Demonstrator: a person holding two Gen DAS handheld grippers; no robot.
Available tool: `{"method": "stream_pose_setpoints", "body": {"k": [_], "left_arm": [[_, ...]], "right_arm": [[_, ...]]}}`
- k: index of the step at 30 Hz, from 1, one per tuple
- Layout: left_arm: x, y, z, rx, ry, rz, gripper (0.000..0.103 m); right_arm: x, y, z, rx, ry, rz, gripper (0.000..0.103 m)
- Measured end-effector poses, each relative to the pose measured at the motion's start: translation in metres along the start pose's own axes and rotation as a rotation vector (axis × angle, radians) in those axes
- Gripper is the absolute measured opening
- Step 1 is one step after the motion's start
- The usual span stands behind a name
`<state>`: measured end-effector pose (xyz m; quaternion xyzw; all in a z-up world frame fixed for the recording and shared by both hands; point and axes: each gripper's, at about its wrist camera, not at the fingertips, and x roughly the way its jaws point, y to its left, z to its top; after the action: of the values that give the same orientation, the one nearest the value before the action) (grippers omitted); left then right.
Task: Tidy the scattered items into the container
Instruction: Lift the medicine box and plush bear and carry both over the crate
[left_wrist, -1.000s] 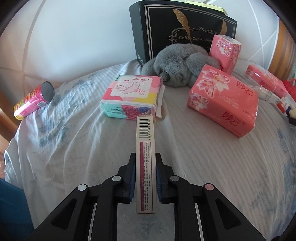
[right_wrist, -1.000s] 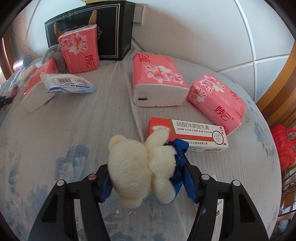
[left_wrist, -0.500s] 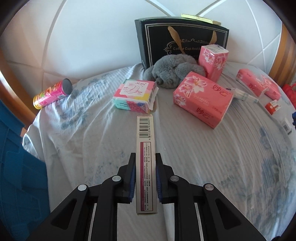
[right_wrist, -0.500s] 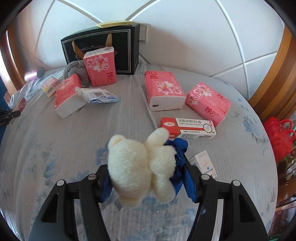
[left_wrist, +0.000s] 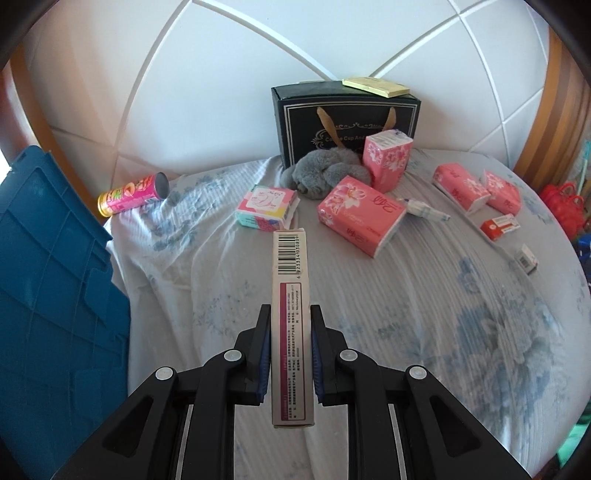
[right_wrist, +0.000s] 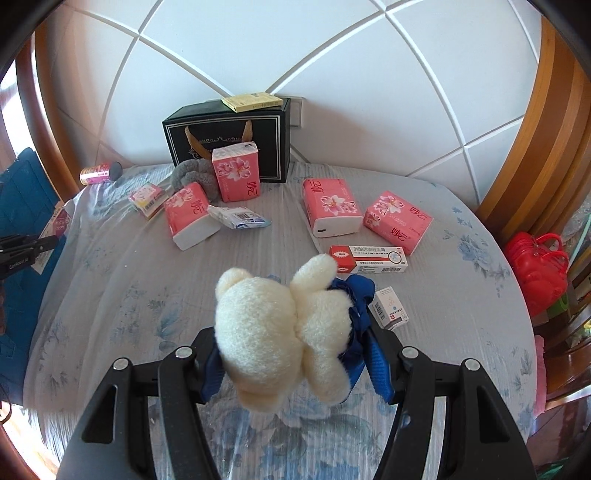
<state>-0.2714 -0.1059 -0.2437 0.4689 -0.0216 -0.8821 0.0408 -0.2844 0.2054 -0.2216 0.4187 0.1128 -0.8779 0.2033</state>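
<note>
My left gripper is shut on a long narrow box with a barcode, held edge-up high above the bed. A blue plastic crate stands beside the bed at the left of the left wrist view. In the right wrist view my right gripper is shut on a cream plush bear with a blue cloth part, also lifted well above the bed. The left gripper shows at the left edge of that view, over the crate.
On the bed lie several pink tissue packs, a grey plush toy, a pad packet, a pink can, a red-and-white medicine box, a small white box and a black gift bag. A red basket sits off the right side.
Both grippers have risen and drawn back from the bed, each keeping its item. The items on the bed look smaller, and the blue crate has come into the left wrist view.
</note>
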Motion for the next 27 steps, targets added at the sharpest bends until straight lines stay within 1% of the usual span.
{"method": "stream_pose_setpoints", "body": {"k": [6,10,17,20,27], "left_arm": [[-0.048,-0.013,-0.010,-0.002,-0.039,-0.026,0.018],[-0.071,-0.016,-0.016,0.009,-0.066,-0.036,0.018],[-0.101,-0.015,-0.024,0.006,-0.094,-0.025,0.018],[-0.111,-0.017,-0.026,0.005,-0.102,-0.012,0.018],[-0.137,-0.022,-0.023,0.003,-0.138,-0.004,0.018]], "right_arm": [[-0.053,0.009,-0.004,-0.008,-0.053,0.012,0.061],[-0.083,0.013,-0.013,0.010,-0.088,0.039,0.062],[-0.124,0.026,-0.037,0.000,-0.130,0.064,0.062],[-0.140,0.025,-0.045,-0.001,-0.145,0.073,0.062],[-0.166,0.020,-0.050,-0.019,-0.189,0.052,0.062]]}}
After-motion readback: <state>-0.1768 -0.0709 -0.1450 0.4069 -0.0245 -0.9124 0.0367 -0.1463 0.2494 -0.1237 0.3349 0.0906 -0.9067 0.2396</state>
